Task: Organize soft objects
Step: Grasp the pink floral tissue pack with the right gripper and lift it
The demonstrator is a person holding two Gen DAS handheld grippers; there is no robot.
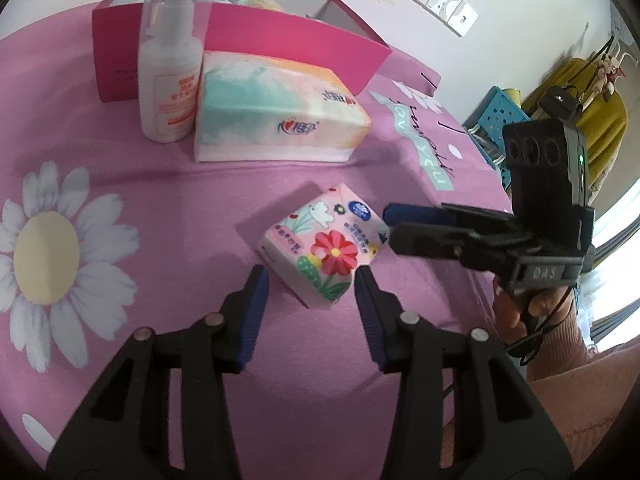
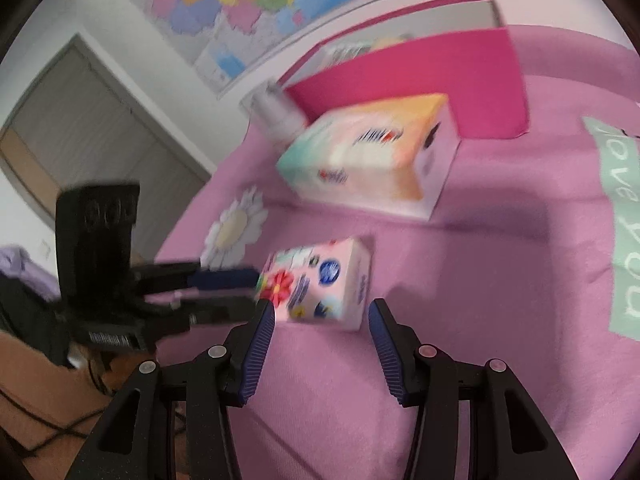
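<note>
A small flower-printed tissue pack (image 1: 324, 246) lies on the pink cloth, also in the right wrist view (image 2: 320, 284). My left gripper (image 1: 312, 278) is open, its fingertips on either side of the pack's near corner. My right gripper (image 2: 322, 312) is open, its tips astride the pack's near edge; in the left wrist view it (image 1: 390, 224) comes from the right with its tips at the pack's right corner. The left gripper (image 2: 256, 286) comes from the left in the right wrist view. A large tissue pack (image 1: 276, 112) lies behind. The right wrist view is blurred.
A white pump bottle (image 1: 170, 68) stands left of the large pack. A magenta open box (image 1: 240, 28) stands behind both, with items inside. The cloth (image 1: 120, 168) has a daisy print at left. A blue crate (image 1: 500, 116) and yellow fabric are off the right edge.
</note>
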